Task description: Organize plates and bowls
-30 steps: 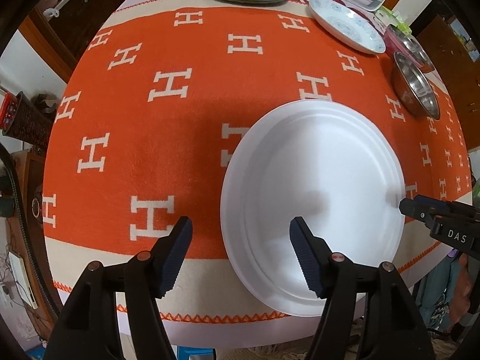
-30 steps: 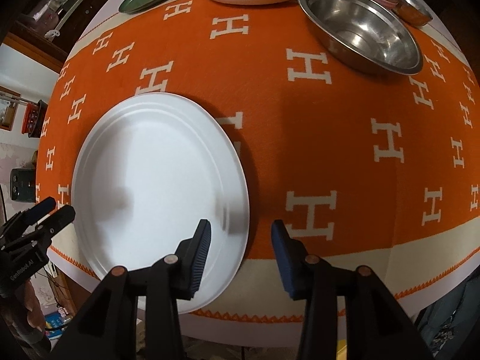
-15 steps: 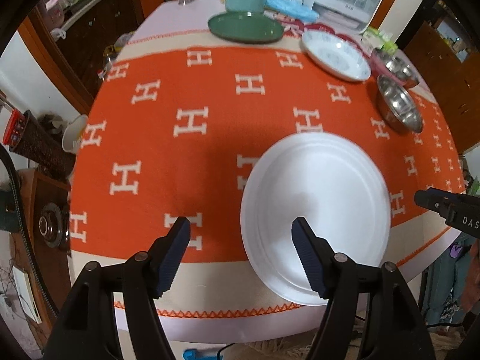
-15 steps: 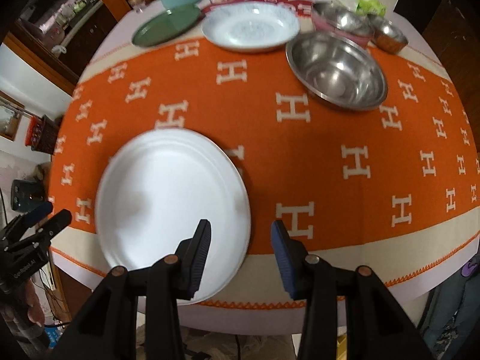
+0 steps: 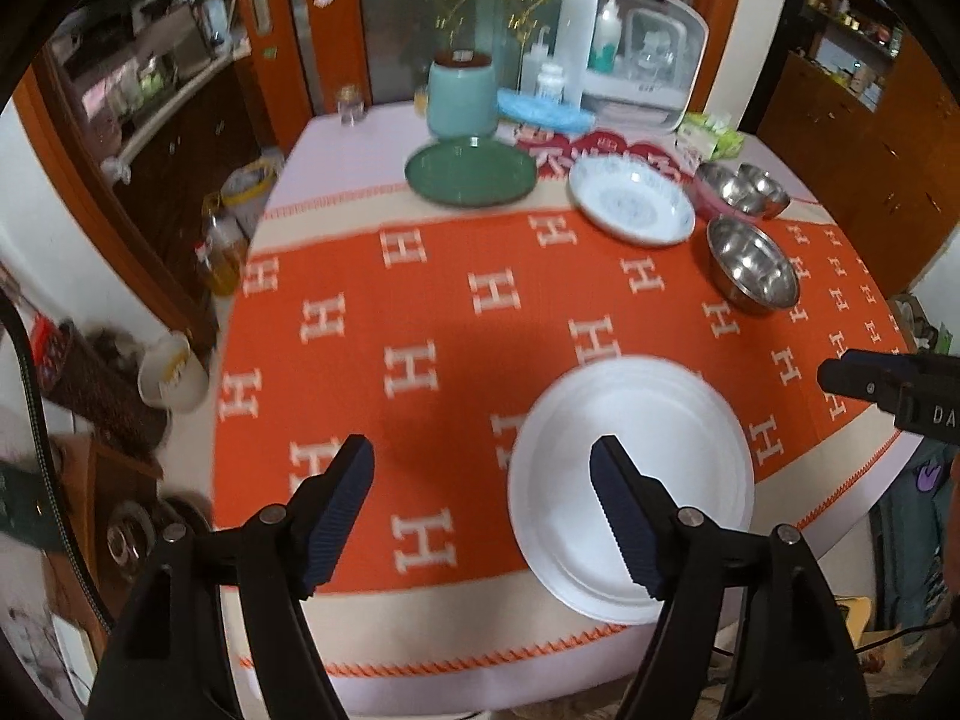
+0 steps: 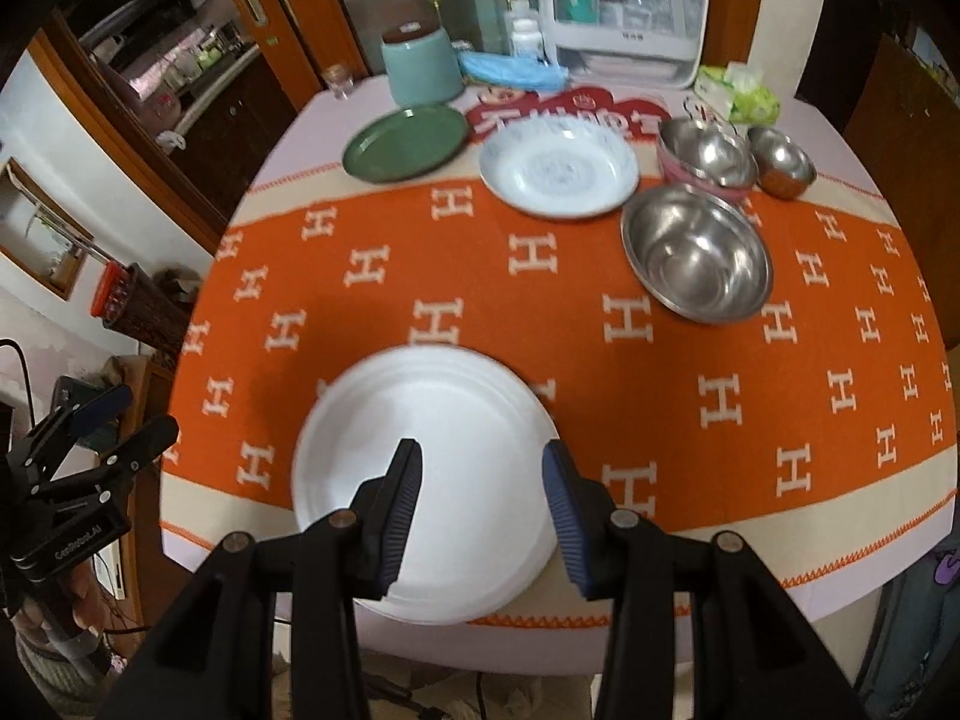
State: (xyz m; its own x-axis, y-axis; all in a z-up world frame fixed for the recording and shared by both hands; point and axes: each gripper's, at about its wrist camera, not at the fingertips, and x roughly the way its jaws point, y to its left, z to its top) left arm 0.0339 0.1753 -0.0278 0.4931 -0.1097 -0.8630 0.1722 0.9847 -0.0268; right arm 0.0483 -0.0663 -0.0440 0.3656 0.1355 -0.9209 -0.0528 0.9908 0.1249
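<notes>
In the left wrist view, we see the left gripper [image 5: 483,489] at lower centre, its jaws wide apart and just opened further, with nothing between them. Behind its right-hand finger, the white plate [image 5: 654,450] lies flat on the orange tablecloth [image 5: 420,312], lower right of centre, near the table's front edge. At the right edge of this frame, the tip of the right gripper [image 5: 888,387] protrudes.

In the right wrist view, we see the left gripper [image 6: 114,420] at the far left edge. At lower centre, the right gripper [image 6: 480,495] hangs above the white plate [image 6: 420,420], jaws partly apart and clamping nothing. The plate sits lower centre, clear of both pads.

Across the top of this frame, from left to right, we note the green plate [image 6: 405,141], the patterned white plate [image 6: 558,171], the large steel bowl [image 6: 696,252] just below it to the right, then two smaller steel bowls [image 6: 708,153] near the upper right. All stand well apart from the white plate.
</notes>
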